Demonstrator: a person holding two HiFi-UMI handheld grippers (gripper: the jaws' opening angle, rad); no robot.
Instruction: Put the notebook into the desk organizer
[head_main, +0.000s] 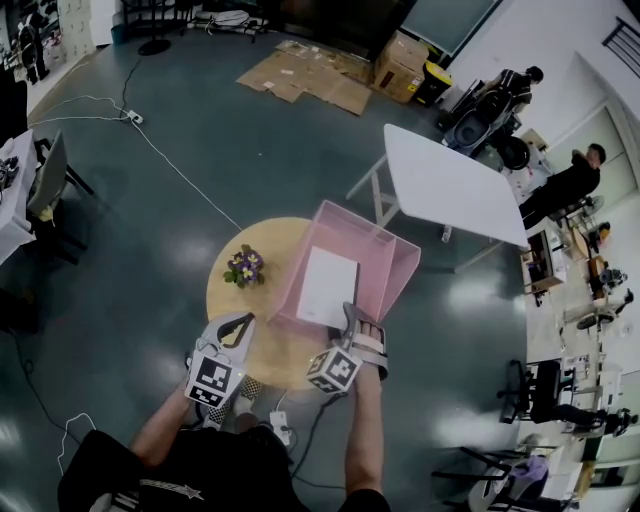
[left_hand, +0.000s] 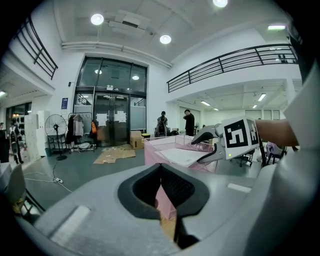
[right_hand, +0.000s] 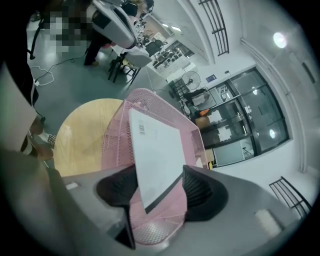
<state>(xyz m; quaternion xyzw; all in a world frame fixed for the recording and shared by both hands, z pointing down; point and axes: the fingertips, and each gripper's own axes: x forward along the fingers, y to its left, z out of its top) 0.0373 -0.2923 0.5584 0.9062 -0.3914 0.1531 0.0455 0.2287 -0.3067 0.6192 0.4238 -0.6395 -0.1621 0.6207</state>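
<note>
The right claw (right_hand: 160, 186) is spread wide, with the white notebook (right_hand: 155, 145) lying loose between its 2 jaws, already down in the pink desk organizer (right_hand: 114, 136) (the drop looks done), so next, I think, it should back straight out.

Person wears a black short-sleeved top (head_main: 215, 465) with a thin pale print across it. Left gripper (head_main: 238, 328) and right gripper (head_main: 358, 318) have light grey shells and black ribbed pads (right_hand: 201, 192). Each carries a cube (head_main: 213, 378) of black-and-white square markers.
</note>
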